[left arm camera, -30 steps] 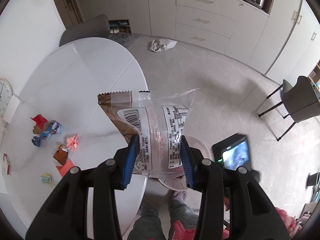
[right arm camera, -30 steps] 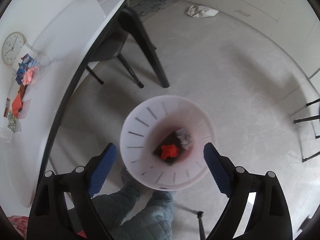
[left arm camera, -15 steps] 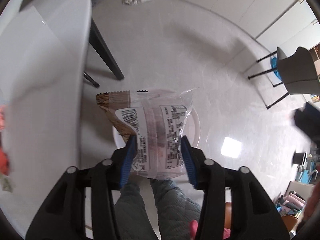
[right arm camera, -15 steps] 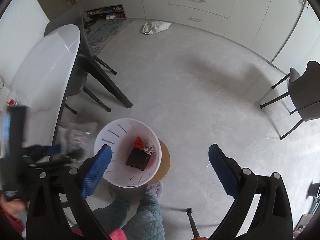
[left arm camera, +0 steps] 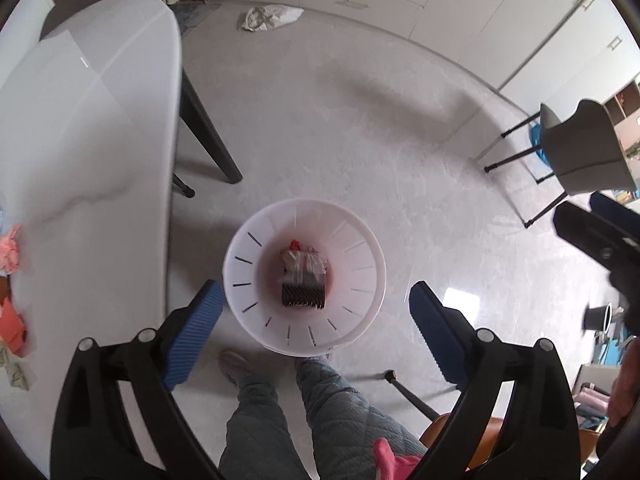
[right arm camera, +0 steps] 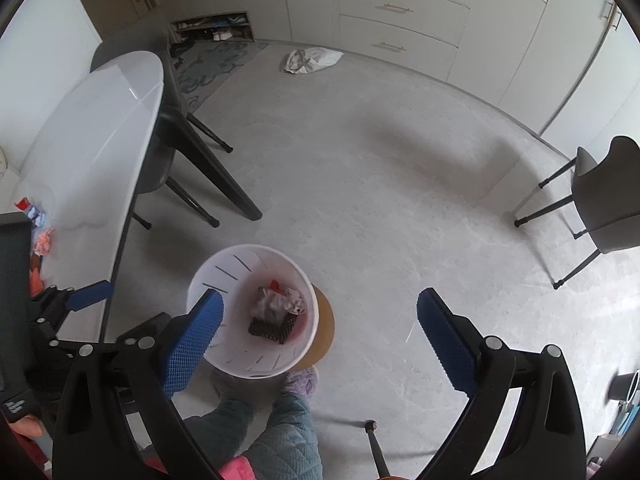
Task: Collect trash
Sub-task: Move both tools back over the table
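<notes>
The white slotted bin point(left arm camera: 240, 256) stands on the floor right under my left gripper point(left arm camera: 316, 300). Its jaws are opening and nothing is between them. A clear and brown snack wrapper point(left arm camera: 302, 264) lies inside the bin on a dark ridged piece and a red scrap. My right gripper point(right arm camera: 320, 302) hangs open and empty, up and to the right of the bin point(right arm camera: 200, 280). The wrapper point(right arm camera: 276, 304) shows there too. Pink and red paper scraps point(left arm camera: 10, 248) lie on the white table point(left arm camera: 80, 120) at the left.
The person's quilted trouser legs point(left arm camera: 280, 400) and a slipper point(right arm camera: 300, 382) are just below the bin. A black table leg point(left arm camera: 208, 140) stands behind it. A grey chair point(left arm camera: 580, 148) is at the right, and a crumpled cloth bag point(left arm camera: 268, 18) lies by the cabinets.
My left gripper came down over the bin and opened; the snack wrapper it held now lies in the bin. My right gripper rose and drew away from the bin, still open.
</notes>
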Demonstrator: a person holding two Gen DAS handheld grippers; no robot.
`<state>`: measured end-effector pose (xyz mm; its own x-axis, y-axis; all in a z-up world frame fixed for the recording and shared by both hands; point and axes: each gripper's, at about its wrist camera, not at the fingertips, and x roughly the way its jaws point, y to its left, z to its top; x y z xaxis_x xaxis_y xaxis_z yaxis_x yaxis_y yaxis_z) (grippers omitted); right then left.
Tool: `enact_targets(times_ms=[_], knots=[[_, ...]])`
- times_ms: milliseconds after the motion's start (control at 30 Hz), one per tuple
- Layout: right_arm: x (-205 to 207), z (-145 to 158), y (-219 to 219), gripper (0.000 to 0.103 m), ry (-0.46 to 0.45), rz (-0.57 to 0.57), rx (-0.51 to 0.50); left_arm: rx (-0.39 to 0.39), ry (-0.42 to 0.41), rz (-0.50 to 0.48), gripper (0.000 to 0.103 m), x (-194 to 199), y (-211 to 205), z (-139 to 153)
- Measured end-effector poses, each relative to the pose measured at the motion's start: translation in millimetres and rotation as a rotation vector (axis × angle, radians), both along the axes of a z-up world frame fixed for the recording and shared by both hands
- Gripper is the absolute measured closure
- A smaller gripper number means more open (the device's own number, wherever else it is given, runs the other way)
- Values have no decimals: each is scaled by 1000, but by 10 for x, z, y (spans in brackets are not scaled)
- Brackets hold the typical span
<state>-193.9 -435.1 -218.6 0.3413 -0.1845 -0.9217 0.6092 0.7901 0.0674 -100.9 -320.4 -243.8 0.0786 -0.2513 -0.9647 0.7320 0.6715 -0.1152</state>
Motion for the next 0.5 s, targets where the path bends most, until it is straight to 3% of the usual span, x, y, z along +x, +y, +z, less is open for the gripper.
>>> enact_targets(times_ms=[300, 500], knots=[[290, 299, 194, 6, -68, 74, 1, -61, -104, 144, 8, 253, 584, 737], [668, 523, 553, 6, -141, 166, 14, -83, -186, 306, 8, 497, 1362, 1223]])
